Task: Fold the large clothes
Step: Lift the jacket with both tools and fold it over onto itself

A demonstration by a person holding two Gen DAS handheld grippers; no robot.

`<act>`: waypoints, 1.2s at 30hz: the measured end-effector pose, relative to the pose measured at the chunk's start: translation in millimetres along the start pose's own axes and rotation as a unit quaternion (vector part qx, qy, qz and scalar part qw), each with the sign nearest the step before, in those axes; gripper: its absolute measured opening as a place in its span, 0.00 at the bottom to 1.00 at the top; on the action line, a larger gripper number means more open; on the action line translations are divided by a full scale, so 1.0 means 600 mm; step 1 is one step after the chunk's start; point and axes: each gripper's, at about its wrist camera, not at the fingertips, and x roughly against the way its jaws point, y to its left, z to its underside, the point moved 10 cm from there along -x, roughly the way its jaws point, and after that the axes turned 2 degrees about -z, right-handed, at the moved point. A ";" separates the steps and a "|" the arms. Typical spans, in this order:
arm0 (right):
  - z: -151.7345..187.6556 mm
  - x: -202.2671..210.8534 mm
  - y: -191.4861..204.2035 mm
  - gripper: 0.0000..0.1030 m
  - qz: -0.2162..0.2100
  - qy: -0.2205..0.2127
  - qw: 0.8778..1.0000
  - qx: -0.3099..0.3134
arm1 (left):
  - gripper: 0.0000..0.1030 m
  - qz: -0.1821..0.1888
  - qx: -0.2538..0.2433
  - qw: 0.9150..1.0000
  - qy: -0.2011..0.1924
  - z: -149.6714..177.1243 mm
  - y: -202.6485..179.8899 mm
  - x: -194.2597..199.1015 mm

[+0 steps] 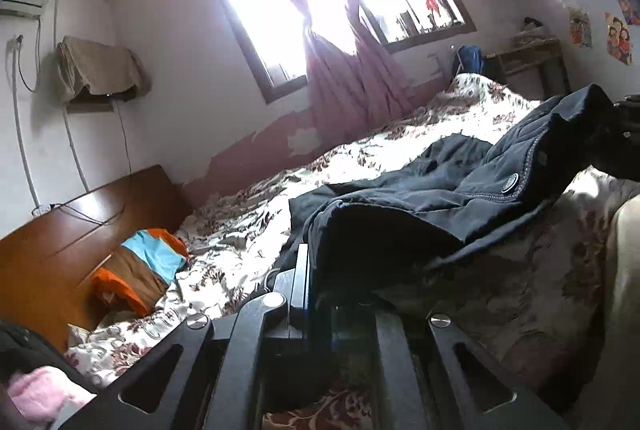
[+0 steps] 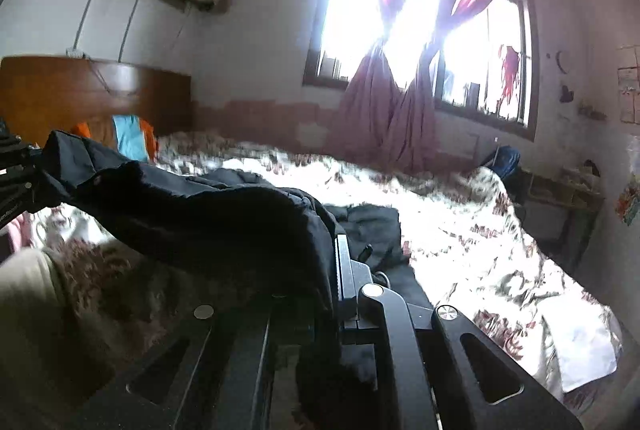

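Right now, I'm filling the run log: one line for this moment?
fold | left gripper shut on dark jacket | right gripper shut on jacket | lifted over floral bedspread

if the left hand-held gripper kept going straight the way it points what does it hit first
The left hand-held gripper is already shut on the dark jacket, so it would meet more of that jacket first, then probably the floral bedspread; depth is unclear.

A home bedroom: a bed (image 1: 248,213) with a floral cover, its wooden headboard (image 1: 76,226) against the wall, a window (image 1: 320,1) with red curtains (image 1: 340,41) beside the bed, children's posters (image 1: 618,37) beyond its foot.
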 end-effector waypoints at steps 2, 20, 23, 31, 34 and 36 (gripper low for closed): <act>-0.026 0.015 -0.005 0.05 -0.003 -0.020 1.000 -0.004 | 0.07 0.001 0.009 1.000 -0.009 -0.023 0.011 0.015; -0.108 -0.133 -0.046 0.05 -0.013 -0.020 0.999 -0.028 | 0.07 0.026 0.061 0.998 -0.011 -0.146 0.041 -0.102; -0.115 -0.169 -0.053 0.05 -0.011 -0.021 0.999 -0.023 | 0.07 0.027 0.060 0.998 -0.015 -0.156 0.040 -0.134; -0.127 -0.319 -0.079 0.05 -0.006 0.003 1.000 -0.009 | 0.07 0.037 0.018 0.999 -0.014 -0.210 0.023 -0.261; -0.121 -0.384 -0.086 0.05 -0.007 0.018 1.000 -0.014 | 0.07 0.038 0.004 0.999 0.000 -0.222 0.010 -0.327; -0.118 -0.425 -0.089 0.05 -0.009 0.026 0.999 -0.017 | 0.07 0.034 0.002 0.999 0.011 -0.224 0.003 -0.367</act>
